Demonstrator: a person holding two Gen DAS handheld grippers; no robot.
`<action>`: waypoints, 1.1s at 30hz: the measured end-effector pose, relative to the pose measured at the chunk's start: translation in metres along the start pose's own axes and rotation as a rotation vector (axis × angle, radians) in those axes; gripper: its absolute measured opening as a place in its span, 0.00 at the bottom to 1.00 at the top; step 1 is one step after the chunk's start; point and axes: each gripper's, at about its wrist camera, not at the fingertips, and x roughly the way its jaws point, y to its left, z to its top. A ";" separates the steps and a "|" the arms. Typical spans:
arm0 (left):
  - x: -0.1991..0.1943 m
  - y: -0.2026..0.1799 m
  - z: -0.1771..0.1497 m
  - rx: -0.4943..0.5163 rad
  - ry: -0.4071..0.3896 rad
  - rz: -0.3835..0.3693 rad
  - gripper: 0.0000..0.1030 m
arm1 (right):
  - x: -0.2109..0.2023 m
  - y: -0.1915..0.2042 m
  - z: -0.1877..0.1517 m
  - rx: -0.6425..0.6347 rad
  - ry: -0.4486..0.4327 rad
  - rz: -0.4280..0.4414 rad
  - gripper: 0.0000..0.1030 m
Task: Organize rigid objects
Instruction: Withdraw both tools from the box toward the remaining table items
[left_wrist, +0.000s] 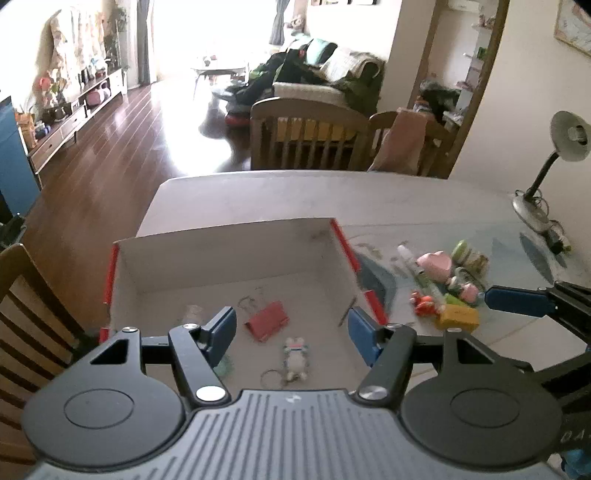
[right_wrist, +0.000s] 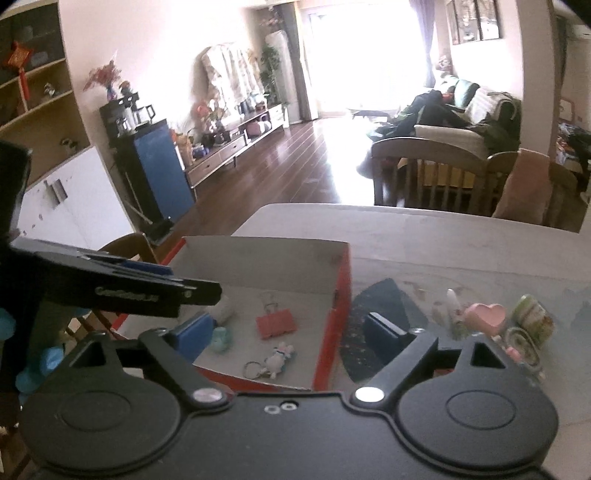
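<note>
Red binder clip (left_wrist: 266, 322) and rabbit keyring (left_wrist: 295, 359) already boxed, pink heart (left_wrist: 436, 264) and neighbours left outside, both grippers' fingers wide, empty.

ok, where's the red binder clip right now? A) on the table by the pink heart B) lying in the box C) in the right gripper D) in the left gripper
B: the binder clip lies on the floor of the box, near the bunny keychain, clear of both grippers.
</note>
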 end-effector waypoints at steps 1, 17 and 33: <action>-0.001 -0.004 -0.001 0.004 -0.004 -0.007 0.64 | -0.003 -0.004 -0.002 0.002 -0.004 0.000 0.89; 0.016 -0.063 -0.015 0.011 -0.039 -0.112 0.81 | -0.036 -0.077 -0.041 0.058 -0.035 -0.075 0.91; 0.071 -0.140 -0.021 0.033 -0.049 -0.166 0.99 | -0.045 -0.168 -0.065 0.084 0.006 -0.194 0.91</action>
